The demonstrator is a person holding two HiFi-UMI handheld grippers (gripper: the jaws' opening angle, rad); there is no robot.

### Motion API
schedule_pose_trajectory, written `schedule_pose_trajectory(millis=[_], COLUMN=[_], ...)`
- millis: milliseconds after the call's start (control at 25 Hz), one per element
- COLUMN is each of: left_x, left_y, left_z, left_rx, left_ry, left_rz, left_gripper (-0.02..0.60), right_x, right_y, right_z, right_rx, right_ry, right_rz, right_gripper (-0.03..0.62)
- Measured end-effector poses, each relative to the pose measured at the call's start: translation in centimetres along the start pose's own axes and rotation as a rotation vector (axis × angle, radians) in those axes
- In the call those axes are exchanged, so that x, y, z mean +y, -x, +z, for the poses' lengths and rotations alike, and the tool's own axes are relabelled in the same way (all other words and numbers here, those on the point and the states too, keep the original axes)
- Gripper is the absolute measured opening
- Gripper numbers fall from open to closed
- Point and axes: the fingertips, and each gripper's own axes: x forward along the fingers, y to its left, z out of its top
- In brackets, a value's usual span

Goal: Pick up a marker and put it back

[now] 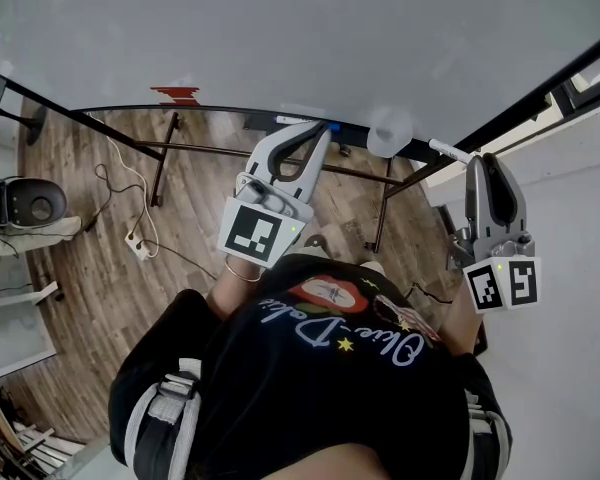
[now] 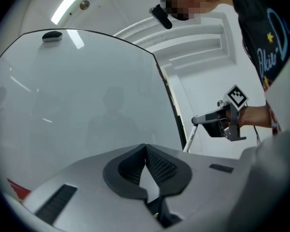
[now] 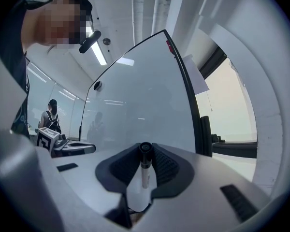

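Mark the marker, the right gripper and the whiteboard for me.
marker (image 3: pixel 144 172): right gripper view, on its white barrel.
right gripper (image 3: pixel 146 148): right gripper view, midway between its fingertips, where the marker's dark cap sits.
whiteboard (image 3: pixel 140 91): right gripper view, on its bare face.

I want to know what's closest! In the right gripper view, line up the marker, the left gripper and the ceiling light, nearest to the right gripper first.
1. marker: held between the jaws of the right gripper, in the middle.
2. left gripper: low on the left side.
3. ceiling light: high up, left of the middle, far away.
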Motion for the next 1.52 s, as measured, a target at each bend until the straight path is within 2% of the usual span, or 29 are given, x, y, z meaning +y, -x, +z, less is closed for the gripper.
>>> schedule_pose_trajectory(millis=[1080,1520], left_x=[-0.1,0.1], left_y=[-0.1,0.0], left_z=[-0.2,-0.2], left_rx=[0.001,0.005], left_ry=[0.006,0.007], left_rz=[0.014,0.041], left_gripper=[0.003,0.003], right_x=[0.0,0.4], right_y=[0.0,-1.6], right_z=[0.1,0.7], right_rx=[-0.009,-0.026], right_ry=[-0.035,-0.026], right_rz=[0.022,0.071], right_gripper=[0.072,0.072])
